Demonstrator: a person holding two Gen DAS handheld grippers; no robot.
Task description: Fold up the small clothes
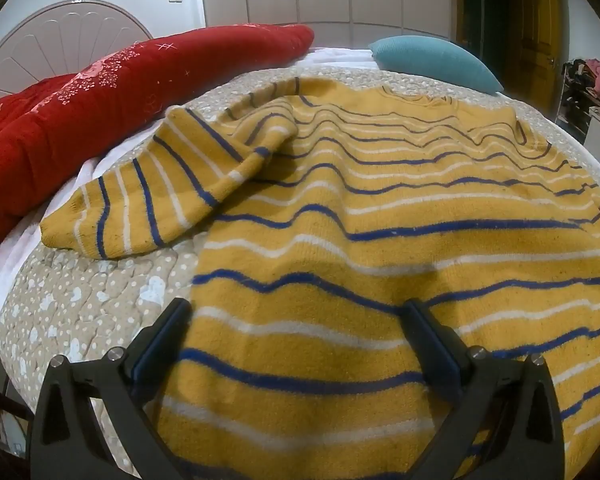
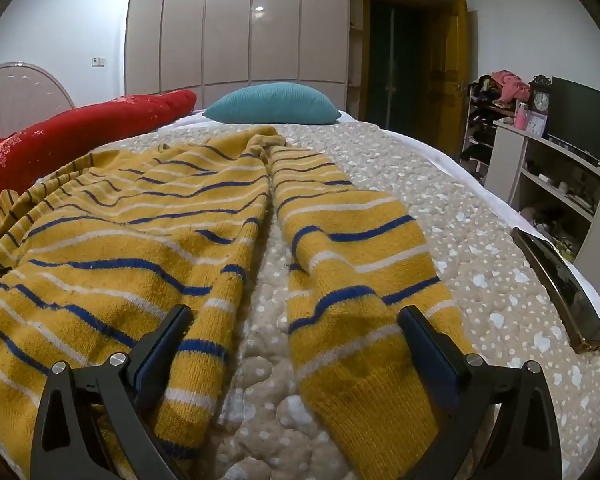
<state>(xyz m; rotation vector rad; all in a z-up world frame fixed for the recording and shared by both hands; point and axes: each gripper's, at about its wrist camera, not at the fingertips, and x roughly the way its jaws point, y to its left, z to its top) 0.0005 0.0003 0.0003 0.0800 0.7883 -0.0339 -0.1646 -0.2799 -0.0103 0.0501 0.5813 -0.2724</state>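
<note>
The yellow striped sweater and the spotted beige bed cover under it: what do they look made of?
The yellow sweater with blue and white stripes looks like a soft, fuzzy knit, likely wool or acrylic: ribbed cuff, visible stitches, pilling. The beige quilted bed cover with white dots looks like matte padded cotton-type fabric, puffed between stitched seams.

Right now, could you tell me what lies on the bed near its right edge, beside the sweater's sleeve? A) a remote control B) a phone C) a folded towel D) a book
B: in the right wrist view a dark, slim phone lies flat on the dotted bed cover, to the right of the yellow striped sweater sleeve and not touching it.
</note>
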